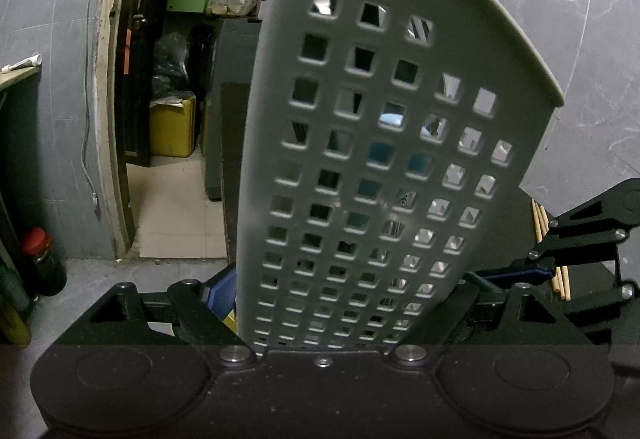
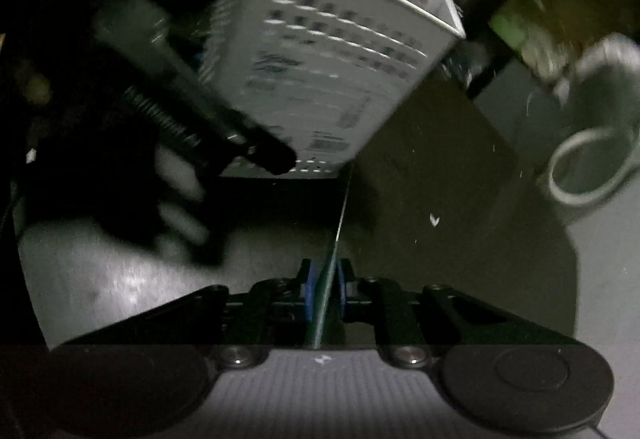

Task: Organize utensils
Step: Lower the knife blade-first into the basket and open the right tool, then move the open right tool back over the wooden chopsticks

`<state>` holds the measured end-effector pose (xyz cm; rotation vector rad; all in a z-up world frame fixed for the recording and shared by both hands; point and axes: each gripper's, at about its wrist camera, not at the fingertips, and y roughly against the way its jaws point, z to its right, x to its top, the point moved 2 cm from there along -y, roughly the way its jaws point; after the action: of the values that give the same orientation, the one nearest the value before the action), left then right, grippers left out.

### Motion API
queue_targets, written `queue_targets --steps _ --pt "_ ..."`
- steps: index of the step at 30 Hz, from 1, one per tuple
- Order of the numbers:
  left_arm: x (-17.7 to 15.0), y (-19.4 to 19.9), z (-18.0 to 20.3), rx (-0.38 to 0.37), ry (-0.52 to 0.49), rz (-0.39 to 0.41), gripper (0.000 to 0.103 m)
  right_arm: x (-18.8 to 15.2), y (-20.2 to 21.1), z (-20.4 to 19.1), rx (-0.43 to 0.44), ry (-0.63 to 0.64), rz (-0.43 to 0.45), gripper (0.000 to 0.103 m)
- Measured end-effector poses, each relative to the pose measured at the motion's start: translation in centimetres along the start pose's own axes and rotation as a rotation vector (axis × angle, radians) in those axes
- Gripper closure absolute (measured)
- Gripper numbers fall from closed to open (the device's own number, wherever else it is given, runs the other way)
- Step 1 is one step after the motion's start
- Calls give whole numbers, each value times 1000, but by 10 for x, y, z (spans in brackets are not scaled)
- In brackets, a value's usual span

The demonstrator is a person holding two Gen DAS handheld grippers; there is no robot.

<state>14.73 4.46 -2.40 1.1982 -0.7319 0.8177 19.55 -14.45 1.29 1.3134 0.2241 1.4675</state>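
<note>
A grey perforated plastic utensil holder (image 1: 360, 159) stands upright and fills the left wrist view, with my left gripper (image 1: 352, 287) shut on its lower part, a finger on each side. Through its holes I glimpse metal utensils and something blue. In the blurred right wrist view the same holder (image 2: 328, 71) sits ahead and tilted, with the left gripper's black finger (image 2: 240, 143) against it. My right gripper (image 2: 325, 273) is shut on a thin dark utensil (image 2: 340, 223), seen edge-on between the blue pads (image 2: 310, 291) and pointing toward the holder's base. What kind of utensil it is I cannot tell.
Wooden chopsticks (image 1: 538, 215) lie on the dark tabletop at the right, beside the right gripper's black linkage (image 1: 580, 239). An open doorway (image 1: 168, 119) with a yellow box (image 1: 172, 131) is at the left, and a red-capped bottle (image 1: 40, 259) stands below it. A white cable loop (image 2: 588, 167) lies on the floor.
</note>
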Motion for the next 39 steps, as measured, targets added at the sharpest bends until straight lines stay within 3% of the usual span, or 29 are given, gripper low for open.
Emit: queue_targets --steps 4,8,13,17,20,25,31,39 --pt "0 0 0 1 0 0 17 -2 -2 29 105 -222 -24 91" --pt "-1 0 0 3 -3 0 17 -5 1 50 184 -359 -27 90" --pt "-2 -1 2 7 -7 -3 17 -4 -2 56 185 -371 -10 90" --pt "0 -1 3 6 -8 -4 17 0 -7 54 134 -383 6 92" --pt "0 0 3 6 -6 -4 17 -14 3 56 127 -511 54 92" --pt "0 0 4 7 -7 -4 17 -48 21 77 256 -818 153 92" --pt "0 0 4 9 -6 -4 17 -67 25 86 297 -917 166 92" --pt "0 0 5 11 -8 -5 17 -96 16 86 487 -1249 211 92"
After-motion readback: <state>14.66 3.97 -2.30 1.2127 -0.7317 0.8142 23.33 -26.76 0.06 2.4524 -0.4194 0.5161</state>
